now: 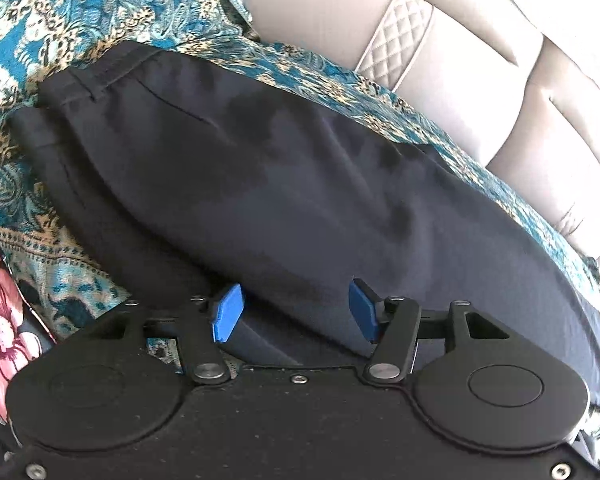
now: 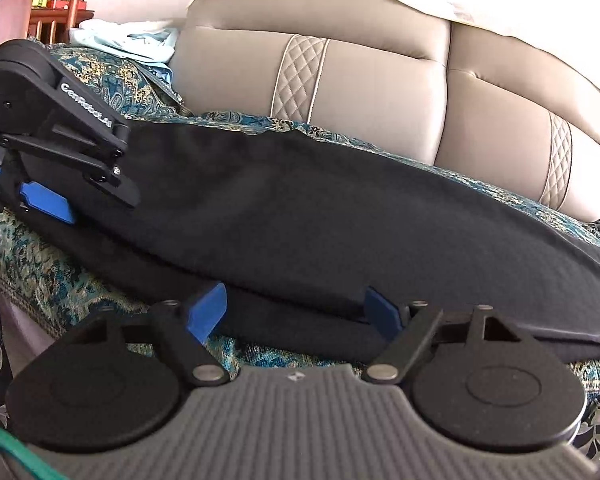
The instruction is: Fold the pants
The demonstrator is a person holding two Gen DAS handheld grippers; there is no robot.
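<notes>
Black two-finger left gripper (image 1: 296, 308): blue pads spread, near hem of dark navy folded trousers (image 1: 260, 168) between them, unpinched. Right gripper (image 2: 296, 312): likewise spread at hem. Trousers lie on teal paisley cloth (image 1: 40, 20) over beige leather sofa (image 2: 380, 92); right end cut off.

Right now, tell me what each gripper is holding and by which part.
Nothing is held. The left gripper and right gripper are both open at the near edge of the dark pants, pads not pressing on the cloth.
</notes>
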